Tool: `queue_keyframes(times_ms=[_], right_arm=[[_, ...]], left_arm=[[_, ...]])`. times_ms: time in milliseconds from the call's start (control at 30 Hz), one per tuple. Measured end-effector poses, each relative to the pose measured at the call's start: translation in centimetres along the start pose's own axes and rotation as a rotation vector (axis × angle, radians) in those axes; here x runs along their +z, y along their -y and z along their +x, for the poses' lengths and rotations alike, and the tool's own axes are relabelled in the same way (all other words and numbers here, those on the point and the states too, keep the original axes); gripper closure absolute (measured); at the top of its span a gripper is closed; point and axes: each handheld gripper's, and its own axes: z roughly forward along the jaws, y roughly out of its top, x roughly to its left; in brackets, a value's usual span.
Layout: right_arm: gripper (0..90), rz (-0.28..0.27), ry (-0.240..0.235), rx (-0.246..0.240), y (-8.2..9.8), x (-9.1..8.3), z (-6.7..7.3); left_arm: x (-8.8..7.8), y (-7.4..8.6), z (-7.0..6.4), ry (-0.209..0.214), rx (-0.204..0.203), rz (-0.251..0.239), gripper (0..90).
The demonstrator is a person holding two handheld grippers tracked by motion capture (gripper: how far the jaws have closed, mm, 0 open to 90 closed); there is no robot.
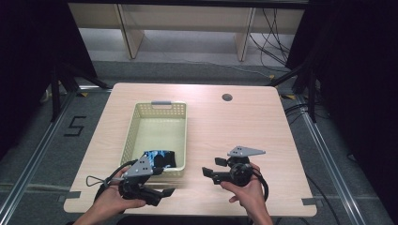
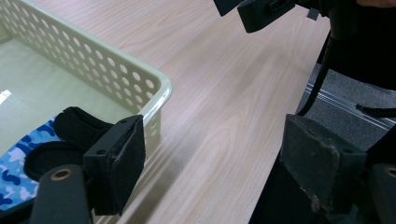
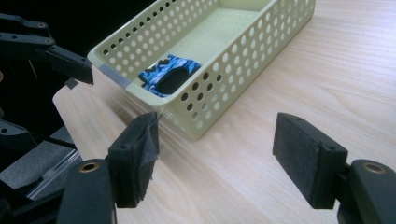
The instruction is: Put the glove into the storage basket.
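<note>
A pale perforated basket (image 1: 129, 136) stands left of centre on the wooden table (image 1: 239, 126). At its near end lies a blue camouflage cloth item with black parts (image 1: 159, 158). My left gripper (image 1: 162, 183) is held just in front of the basket's near right corner, its jaws pointing right. It is open (image 2: 219, 168), with bare table between the pads and the basket wall (image 2: 112, 70) and cloth item (image 2: 18, 161) beside it. My right gripper (image 1: 212, 167) points left towards the basket. It stands open (image 3: 222, 158) over bare wood, facing the basket (image 3: 219, 88) and the cloth item (image 3: 166, 74).
A round cable hole (image 1: 227, 97) sits near the table's far edge. The near table edge runs just below both hands. In the left gripper view the right gripper's jaws (image 2: 261, 11) hang close at the top. The left gripper's jaw (image 3: 70, 63) shows at the left of the right gripper view.
</note>
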Motion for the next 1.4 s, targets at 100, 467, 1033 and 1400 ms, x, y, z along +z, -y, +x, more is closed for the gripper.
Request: queue_keyframes(times_ms=[100, 467, 1033, 1400], right_arm=[[32.2, 0.002, -0.009, -0.024, 0.2, 0.0, -0.2], [31.2, 0.012, -0.005, 0.002, 1.0, -0.3, 0.3], [27.4, 0.019, -0.015, -0.029, 2.3, -0.4, 0.3], [23.6, 0.01, -0.025, -0.007, 4.1, -1.2, 0.1]], left_arm=[[0.0, 0.1, -0.2, -0.002, 0.012, 0.004, 21.7], [0.5, 0.9, -1.1, 0.022, 0.016, 0.004, 21.7], [1.0, 2.2, -1.5, 0.009, 0.029, 0.023, 21.9], [1.5, 3.8, -1.8, -0.003, 0.033, 0.066, 21.6]])
